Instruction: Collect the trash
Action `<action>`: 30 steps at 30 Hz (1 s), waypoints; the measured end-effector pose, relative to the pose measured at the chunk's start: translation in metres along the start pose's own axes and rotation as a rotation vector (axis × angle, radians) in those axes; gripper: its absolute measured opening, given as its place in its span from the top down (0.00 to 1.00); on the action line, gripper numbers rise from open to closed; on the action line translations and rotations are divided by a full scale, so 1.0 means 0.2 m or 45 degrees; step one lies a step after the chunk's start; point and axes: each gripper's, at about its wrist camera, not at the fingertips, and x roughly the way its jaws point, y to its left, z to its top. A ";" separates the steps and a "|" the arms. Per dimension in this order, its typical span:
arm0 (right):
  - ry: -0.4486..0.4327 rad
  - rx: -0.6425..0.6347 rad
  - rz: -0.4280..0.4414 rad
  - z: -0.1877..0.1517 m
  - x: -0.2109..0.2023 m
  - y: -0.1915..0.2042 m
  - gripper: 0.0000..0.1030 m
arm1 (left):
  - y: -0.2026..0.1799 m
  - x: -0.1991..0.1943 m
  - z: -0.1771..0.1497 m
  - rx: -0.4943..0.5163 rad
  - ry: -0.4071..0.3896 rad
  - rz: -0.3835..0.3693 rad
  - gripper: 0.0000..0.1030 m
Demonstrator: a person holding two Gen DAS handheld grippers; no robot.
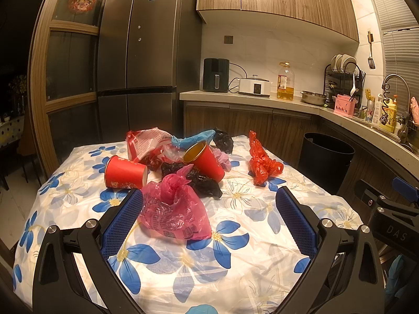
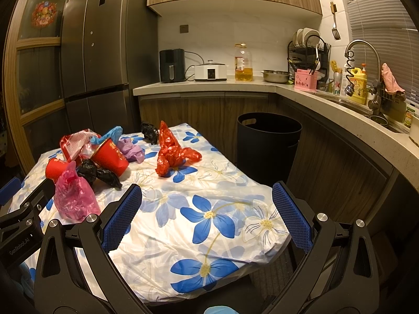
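While trash crowds the flowered surface [image 1: 235, 248] at mid-frame, the left tool [image 1: 209, 198] hangs wide open, empty, around the pink bag [image 1: 172, 209], cups [image 1: 125, 175] and dark bags behind; nothing appears collected yet. Right-wrist view: the right tool [image 2: 207, 196] gapes empty at lower centre, red bag [image 2: 170, 154] left of the bin [image 2: 267, 141] at centre.

Left hand-held gripper [image 1: 209, 209], black frame, blue textured pads [image 1: 296, 219], silver screws
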 end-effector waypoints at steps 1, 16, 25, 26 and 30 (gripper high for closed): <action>0.000 0.000 0.000 0.00 0.00 0.00 0.05 | 0.00 0.00 0.00 -0.001 0.000 0.001 0.05; 0.003 0.000 0.000 -0.02 0.01 0.01 0.05 | 0.00 0.00 0.00 -0.002 0.001 0.001 0.05; 0.005 0.000 0.000 -0.01 0.01 0.01 0.05 | 0.00 0.00 0.00 -0.003 0.002 0.000 0.05; 0.004 -0.001 0.000 -0.01 0.01 0.01 0.05 | 0.00 0.00 0.00 -0.003 0.002 0.000 0.05; 0.004 -0.001 0.000 -0.01 0.01 0.01 0.05 | 0.00 0.00 0.00 -0.003 0.001 0.000 0.05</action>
